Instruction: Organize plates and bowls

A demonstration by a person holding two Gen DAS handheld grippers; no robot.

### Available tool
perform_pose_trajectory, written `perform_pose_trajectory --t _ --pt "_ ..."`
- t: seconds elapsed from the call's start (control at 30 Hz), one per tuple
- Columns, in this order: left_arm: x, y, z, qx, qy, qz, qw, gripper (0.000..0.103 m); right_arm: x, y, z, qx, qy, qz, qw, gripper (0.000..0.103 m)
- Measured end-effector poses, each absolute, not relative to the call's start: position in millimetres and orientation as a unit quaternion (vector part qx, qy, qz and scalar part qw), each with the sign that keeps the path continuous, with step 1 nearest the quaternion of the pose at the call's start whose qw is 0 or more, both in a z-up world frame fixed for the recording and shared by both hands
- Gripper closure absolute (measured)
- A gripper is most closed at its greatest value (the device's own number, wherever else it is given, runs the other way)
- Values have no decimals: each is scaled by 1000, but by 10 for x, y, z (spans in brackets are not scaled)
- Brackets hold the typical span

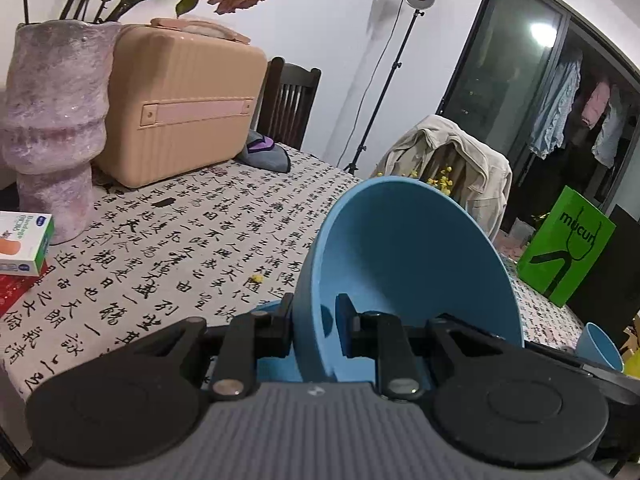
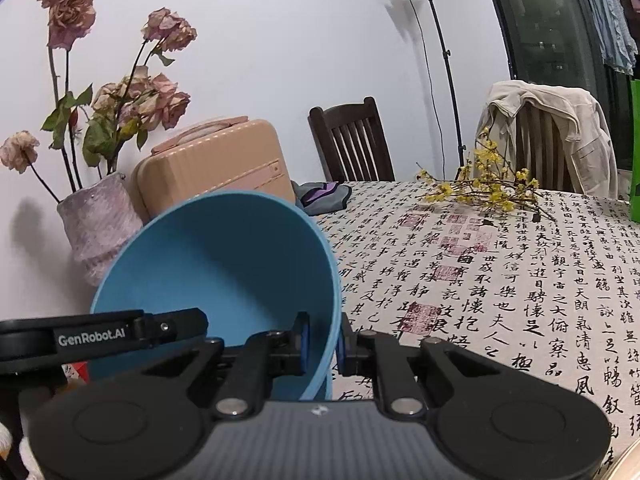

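Left gripper [image 1: 314, 322] clenched on rim of blue bowl [image 1: 412, 264]; bowl held tilted above calligraphy tablecloth [image 1: 192, 240], opening turned right in left wrist view. Right gripper [image 2: 323, 340] clamped on rim of second blue bowl [image 2: 224, 276], likewise tilted, near vase [image 2: 100, 220] and pink case [image 2: 216, 164]. Yellow flower sprigs [image 2: 488, 188] laid farther back on cloth.
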State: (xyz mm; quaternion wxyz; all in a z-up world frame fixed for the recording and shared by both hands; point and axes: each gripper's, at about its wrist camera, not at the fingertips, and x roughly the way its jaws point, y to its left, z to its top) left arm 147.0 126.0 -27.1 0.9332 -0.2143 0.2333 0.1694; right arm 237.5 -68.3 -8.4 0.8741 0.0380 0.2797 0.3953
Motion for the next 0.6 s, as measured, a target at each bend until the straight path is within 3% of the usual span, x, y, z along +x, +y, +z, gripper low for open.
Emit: perform_pose_trajectory --t 0.6 --pt "1425 1268 -417 -188 243 201 930 82 2326 -545 -207 20 294 403 866 90"
